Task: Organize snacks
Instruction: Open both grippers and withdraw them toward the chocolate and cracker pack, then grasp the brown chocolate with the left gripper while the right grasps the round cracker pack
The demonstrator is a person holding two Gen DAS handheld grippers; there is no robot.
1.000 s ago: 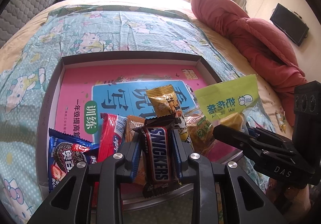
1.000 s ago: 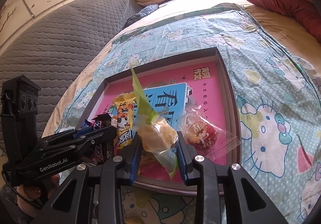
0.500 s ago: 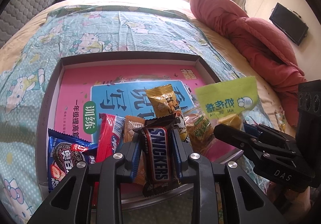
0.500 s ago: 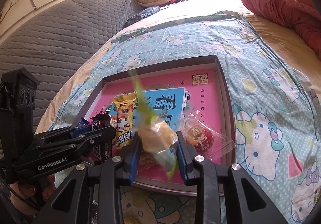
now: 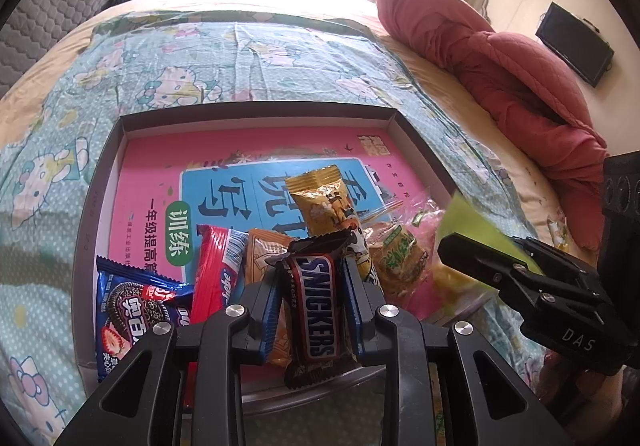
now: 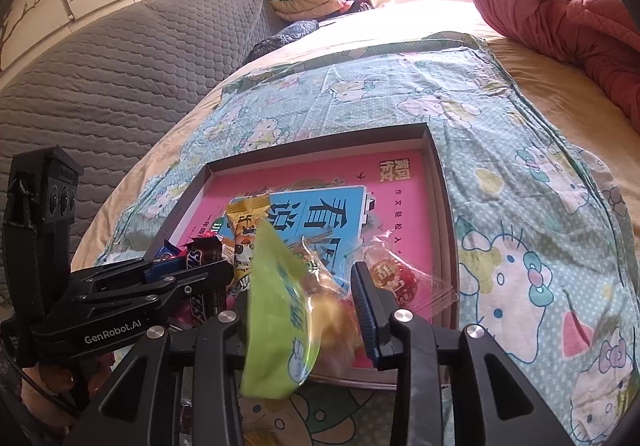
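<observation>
Left gripper (image 5: 312, 298) pinches the Snickers bar (image 5: 316, 310) over the tray's (image 5: 256, 114) near edge; right gripper (image 6: 304, 306), jaws opening, has the green-topped snack bag (image 6: 280, 310) loose between them.

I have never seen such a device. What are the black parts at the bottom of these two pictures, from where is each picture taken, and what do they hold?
They are two hand-held grippers, each carried by a person, with a camera looking forward along its fingers. One picture comes from each.

The left gripper is shut on a Snickers bar. The right gripper has a green-topped snack bag between its jaws, which are opening; the bag is blurred.

Both work over a shallow box on a bed, lined with a pink book. Other snacks lie inside, such as an Oreo pack.
</observation>
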